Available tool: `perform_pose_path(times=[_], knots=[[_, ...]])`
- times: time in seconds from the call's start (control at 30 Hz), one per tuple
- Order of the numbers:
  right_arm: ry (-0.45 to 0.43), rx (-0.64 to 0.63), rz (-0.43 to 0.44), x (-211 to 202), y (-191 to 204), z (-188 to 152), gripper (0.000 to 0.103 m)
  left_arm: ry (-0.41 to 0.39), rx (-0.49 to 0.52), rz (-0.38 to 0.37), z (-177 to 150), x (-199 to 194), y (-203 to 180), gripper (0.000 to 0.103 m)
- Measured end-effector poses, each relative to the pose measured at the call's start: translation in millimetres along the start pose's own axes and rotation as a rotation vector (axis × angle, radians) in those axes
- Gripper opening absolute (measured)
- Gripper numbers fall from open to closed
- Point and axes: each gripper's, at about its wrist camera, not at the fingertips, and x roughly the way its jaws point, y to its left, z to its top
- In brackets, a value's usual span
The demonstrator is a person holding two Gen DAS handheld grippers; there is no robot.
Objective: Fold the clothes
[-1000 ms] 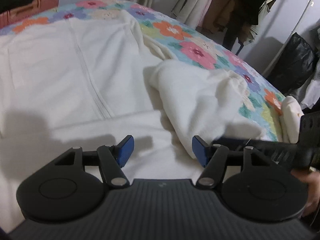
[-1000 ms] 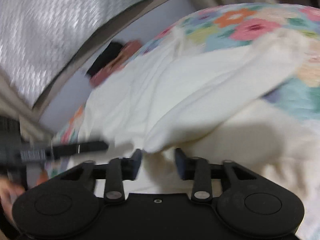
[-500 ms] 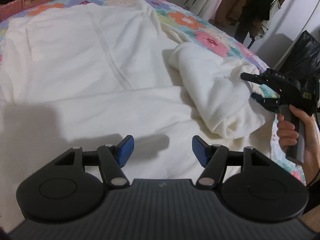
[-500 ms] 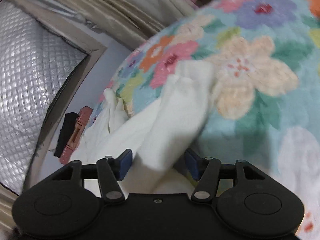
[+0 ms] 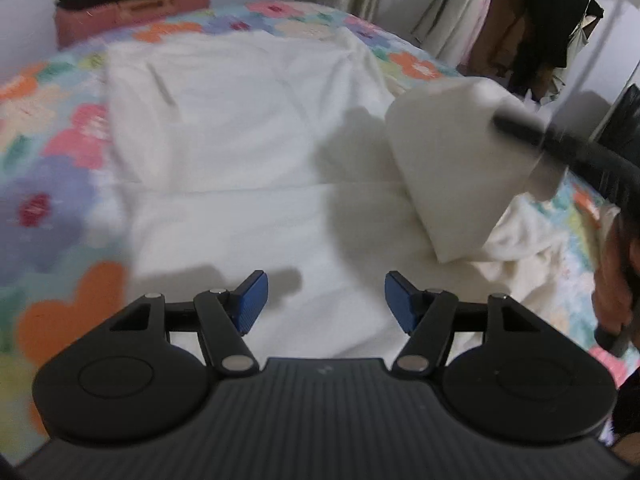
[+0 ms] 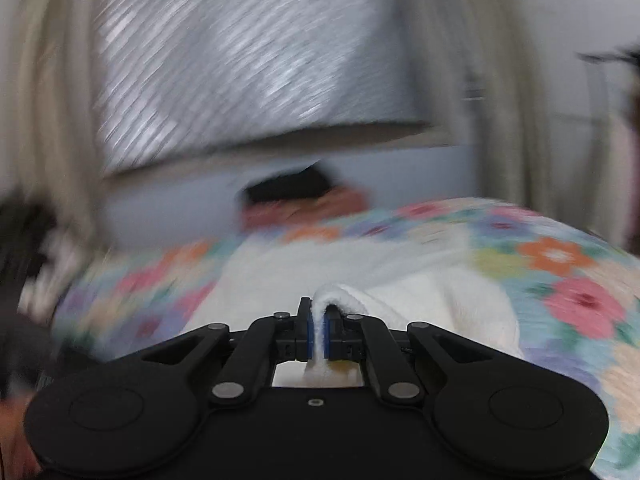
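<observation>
A floral bedspread (image 5: 52,184) covers the bed; upper right hang dark garments (image 5: 548,20), upper left perhaps a reddish case (image 5: 132,12).

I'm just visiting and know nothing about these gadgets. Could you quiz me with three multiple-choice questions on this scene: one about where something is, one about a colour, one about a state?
1. Where does the white garment lie?
A. on the floral bedspread
B. on a hanger
C. on the floor

2. What colour are the left gripper pads?
A. red
B. blue
C. green

3. What is the right gripper doing?
A. wide open
B. shut on nothing
C. shut on the sleeve

Answers: 1 A, flowers show around the garment. 2 B, both pads are blue. 3 C, white cloth is pinched between its jaws.
</observation>
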Motion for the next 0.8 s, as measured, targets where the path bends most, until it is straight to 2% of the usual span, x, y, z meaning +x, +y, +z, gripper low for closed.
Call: perform_pose_path(times=[0.1,0.2,0.37,0.5,0.6,0.63,0.67,0.73,0.8], knots=[[0.141,-0.039,0.075,25.7,33.0,-23.6,0.008,0.008,-0.013,0.037,-2.7,-10.9,23.6,0.065],[0.279,-0.214,0.032,55.0,71.6,-49.0,0.009,-0.007,0.008,0.091,-3.6,-15.3,37.4,0.065],[0.356,-0.296,0.025,65.5,114.9,-66.3,0.017,-0.051,0.024,0.033,-3.2,-13.9,45.1,0.066],[0.397,-0.41,0.01,51.3,145.0,-73.6,0.017,-0.056,-0.003,-0.06,-9.1,-5.7,49.5,0.066],[0.395,-0.33,0.046,24.7,140.3,-67.6,0.015,-0.052,-0.021,-0.113,-15.9,-3.3,49.1,0.066],[0.394,-0.301,0.057,15.7,138.4,-65.4,0.022,-0.052,-0.021,-0.127,-17.5,-2.9,48.7,0.067],[0.389,-0.284,0.031,8.8,131.5,-61.9,0.026,-0.052,-0.024,-0.14,-18.5,-2.6,48.1,0.068],[0.379,-0.258,-0.043,-4.0,115.3,-54.1,0.027,-0.051,-0.035,-0.171,-18.1,-0.8,44.9,0.07],[0.382,-0.167,-0.09,-8.1,87.8,-55.1,0.027,-0.021,-0.046,-0.202,-15.4,2.5,36.6,0.071]])
